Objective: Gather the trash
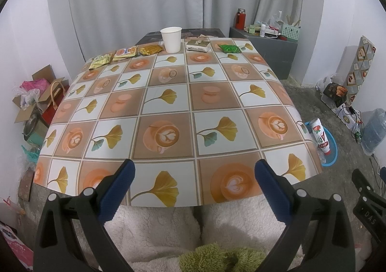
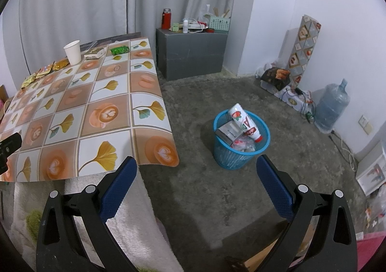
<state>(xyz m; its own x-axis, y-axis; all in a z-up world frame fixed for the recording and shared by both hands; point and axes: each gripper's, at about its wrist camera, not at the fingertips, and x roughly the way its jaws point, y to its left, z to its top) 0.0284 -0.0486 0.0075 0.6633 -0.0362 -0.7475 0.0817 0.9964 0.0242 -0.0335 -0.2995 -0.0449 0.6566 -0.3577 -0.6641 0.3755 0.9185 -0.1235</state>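
Note:
Trash lines the far edge of the patterned table (image 1: 168,93): a white paper cup (image 1: 171,39), several yellow snack wrappers (image 1: 125,52), a small box (image 1: 197,45) and a green packet (image 1: 229,48). My left gripper (image 1: 194,170) hangs open over the table's near edge, holding nothing. In the right wrist view the blue mesh bin (image 2: 241,138) stands on the floor right of the table (image 2: 72,108), with a white bottle (image 2: 244,121) and a carton inside. My right gripper (image 2: 196,168) is open and empty, low and in front of the bin. The cup (image 2: 73,52) and green packet (image 2: 119,50) show far left.
A grey cabinet (image 2: 190,54) with a red flask (image 2: 166,19) stands behind the table. A water jug (image 2: 333,105), boxes and cables lie along the right wall. Cardboard boxes and bags (image 1: 36,100) crowd the floor left of the table. A fleece-covered lap sits under both grippers.

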